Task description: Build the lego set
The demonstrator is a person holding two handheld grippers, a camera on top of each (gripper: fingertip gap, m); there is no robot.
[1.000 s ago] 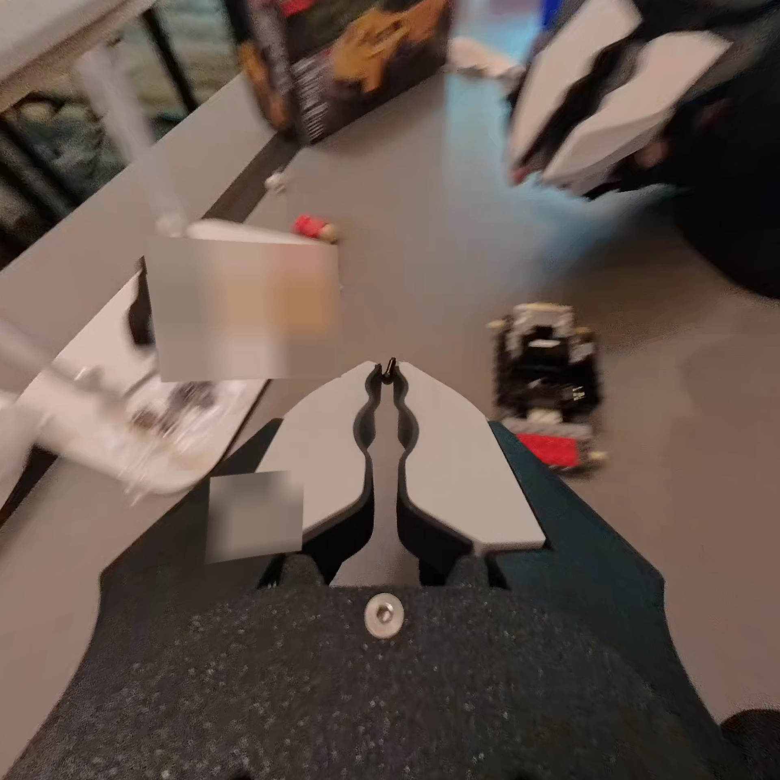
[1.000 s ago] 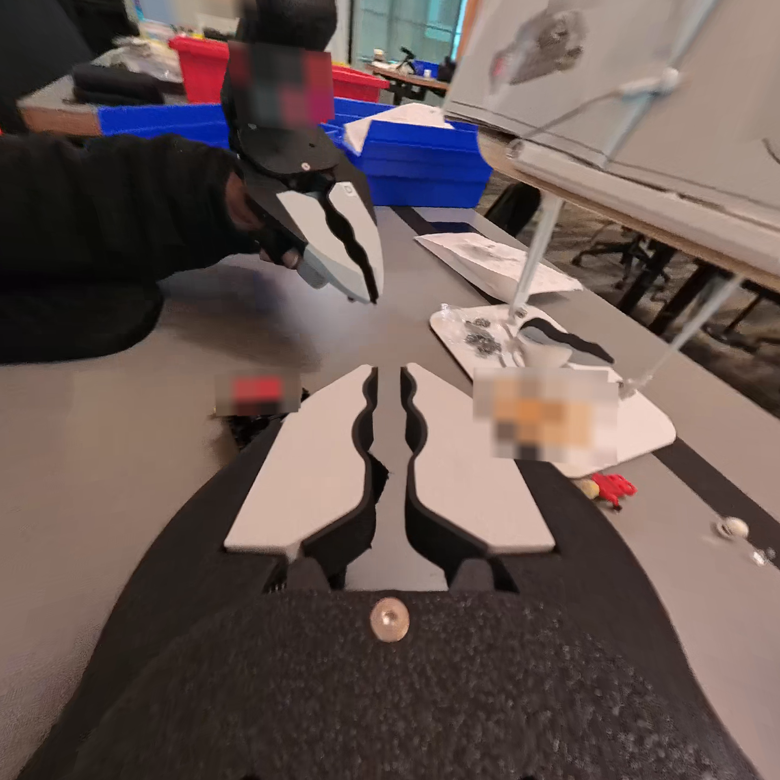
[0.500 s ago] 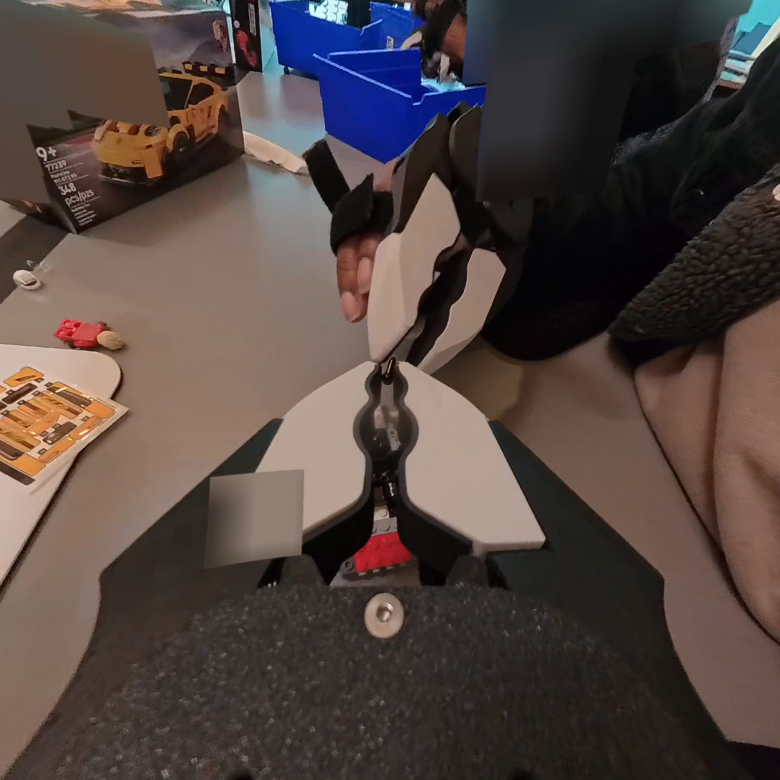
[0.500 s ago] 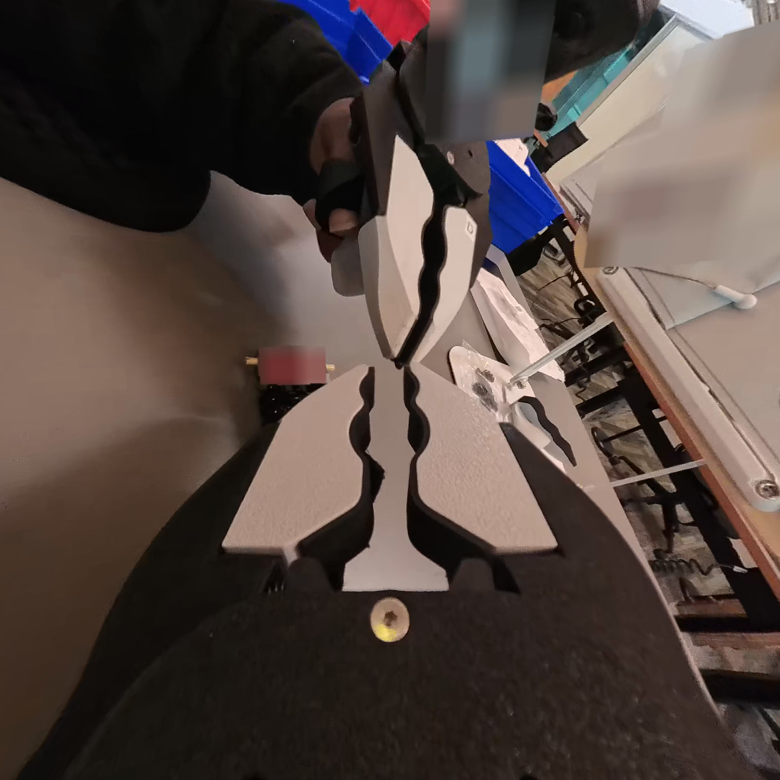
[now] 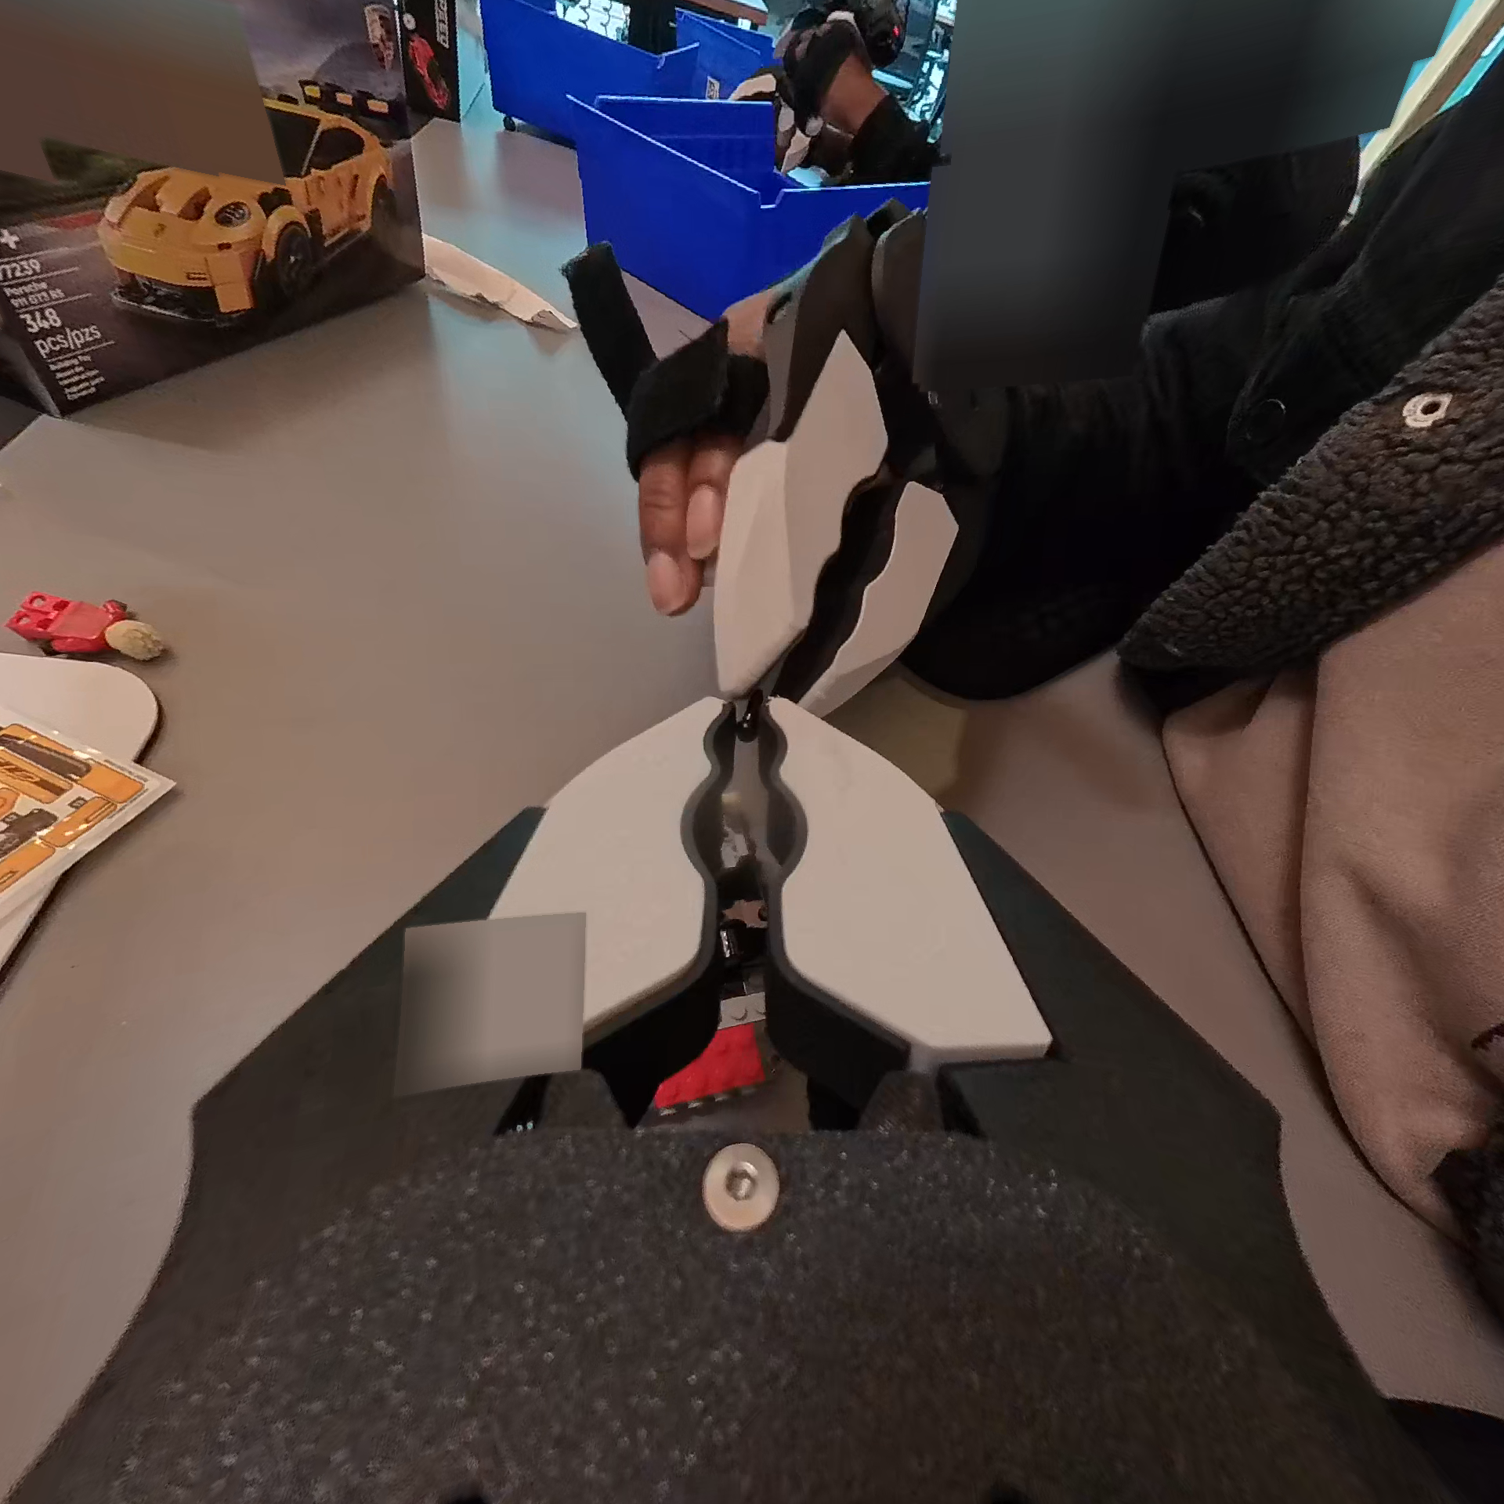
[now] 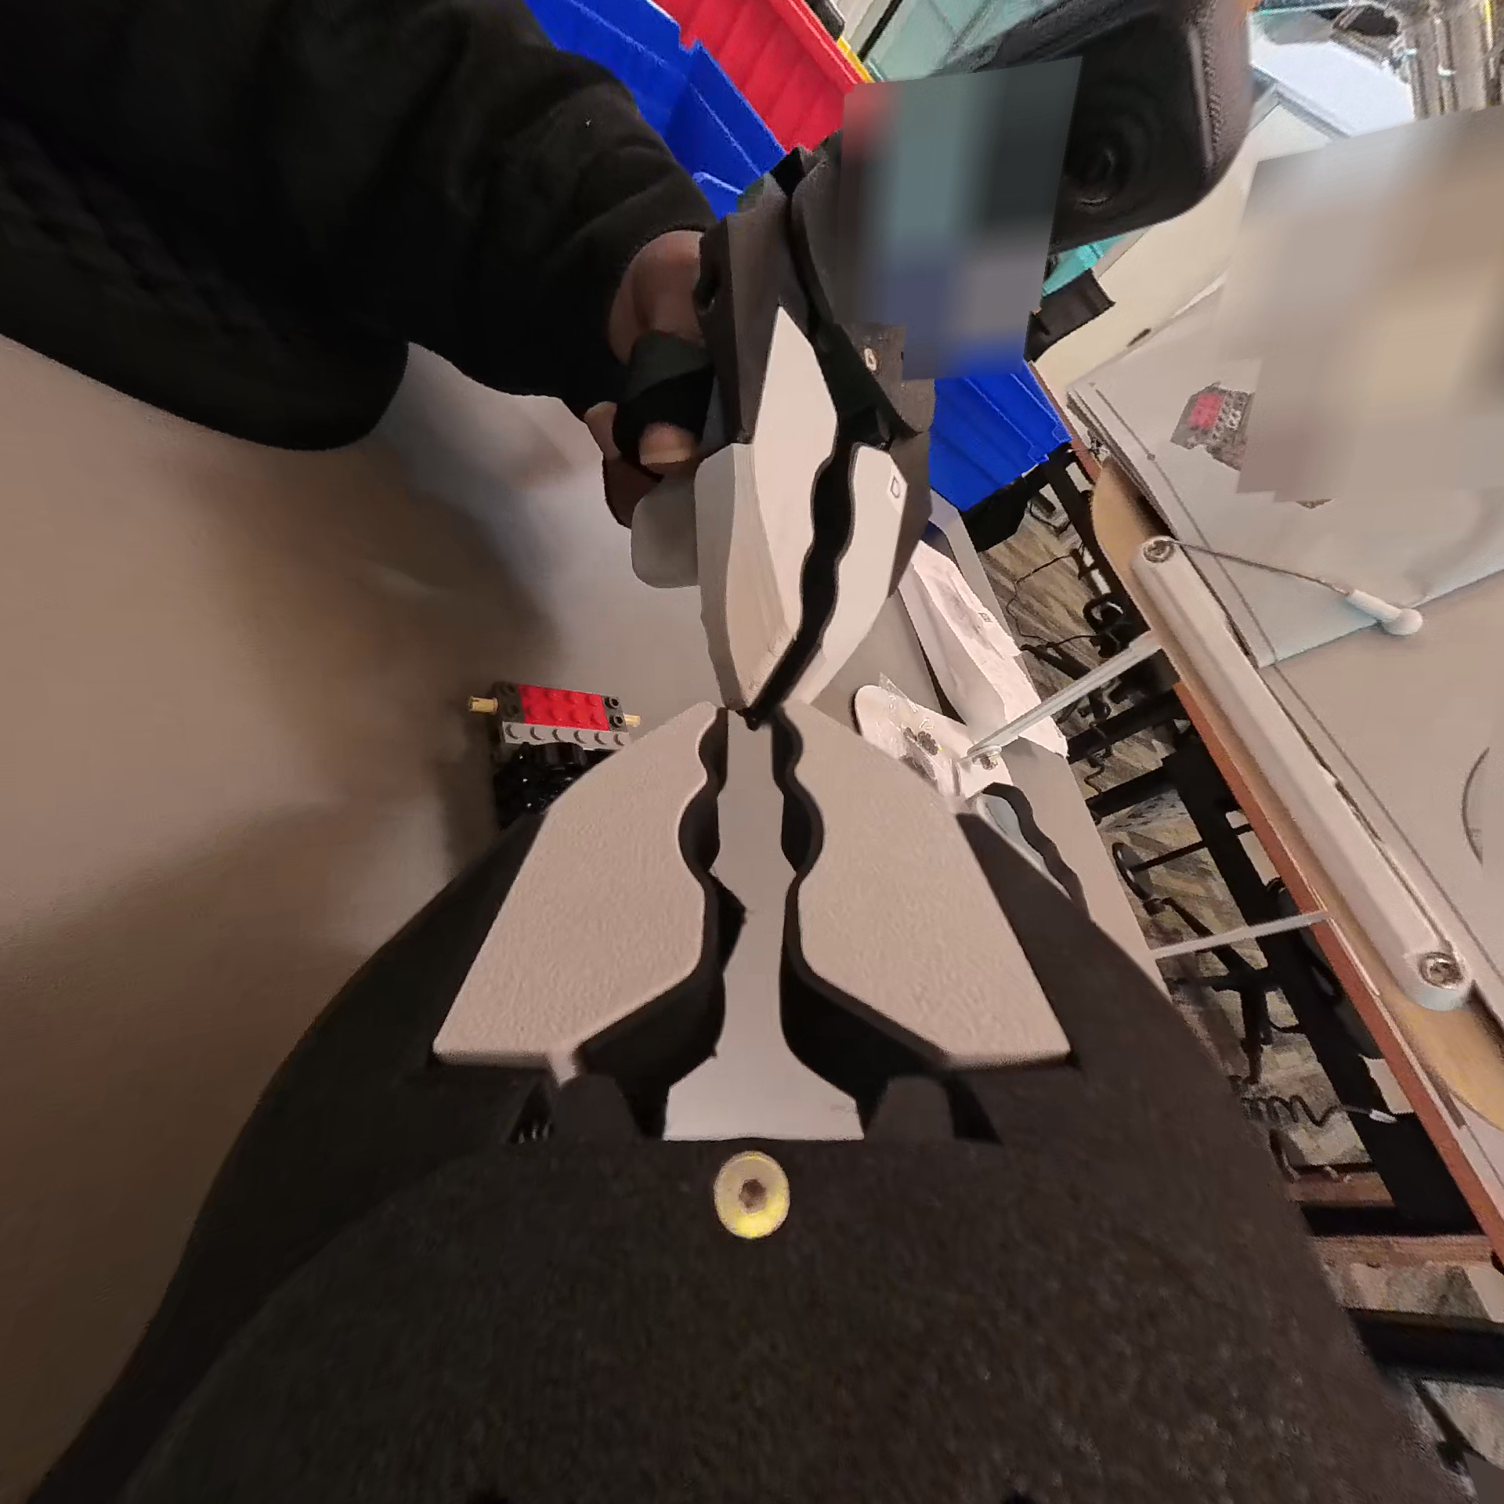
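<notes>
Your left gripper [image 5: 745, 716]: fingertips pressed together on a small black piece [image 5: 744, 719], held up in the air above the desk [image 5: 366, 504].

Your right gripper [image 6: 753, 716]: fingers slightly spread, with a narrow gap between the tips. In the left wrist view it comes down from above, tips touching or just beside the black piece; you cannot tell from either view whether it grips the piece.

Partly built model [image 6: 553, 736], black with a red plate and a grey strip on top: on the desk, below and to the left of your right gripper's tips. In the left wrist view it shows through the gap between your left gripper's fingers, directly underneath.

Small red piece with a tan bit [image 5: 77, 625]: on the desk, well to the left.

Sticker sheet [image 5: 49, 806]: on a white tray at the left edge.

Set box [image 5: 203, 195] with a yellow car: far left of the desk.

Blue bins [image 5: 708, 187]: behind the desk.
</notes>
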